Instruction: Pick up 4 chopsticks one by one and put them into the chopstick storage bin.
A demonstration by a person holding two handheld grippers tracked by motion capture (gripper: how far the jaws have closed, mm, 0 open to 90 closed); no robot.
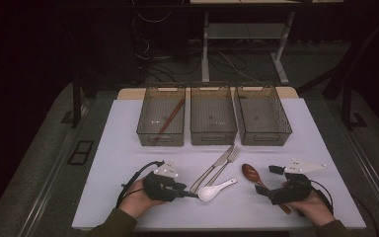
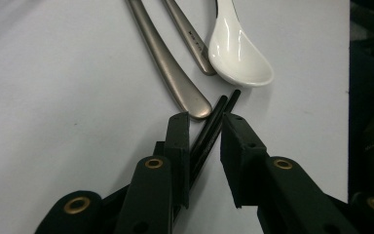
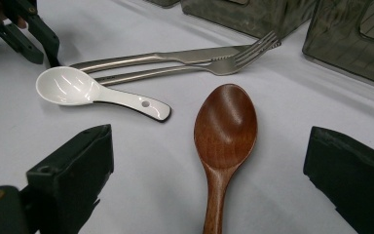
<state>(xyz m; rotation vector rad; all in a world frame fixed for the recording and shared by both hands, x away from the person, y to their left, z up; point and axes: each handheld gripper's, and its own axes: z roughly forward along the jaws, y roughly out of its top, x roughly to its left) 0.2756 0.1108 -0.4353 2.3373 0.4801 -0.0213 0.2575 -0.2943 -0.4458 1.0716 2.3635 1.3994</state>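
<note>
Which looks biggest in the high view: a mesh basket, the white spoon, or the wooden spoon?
1. Mesh basket, clearly largest.
2. Wooden spoon, though the right hand hides part of its handle.
3. White spoon, seemingly shortest.

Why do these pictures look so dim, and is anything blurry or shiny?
High view: only the white table is lit, the room behind is near black, and the picture is soft. Left gripper view: bright glare on the white spoon; the nearest parts of the left gripper are slightly blurred. Right gripper view: soft sheen on the wooden spoon; the near jaws are out of focus.
</note>
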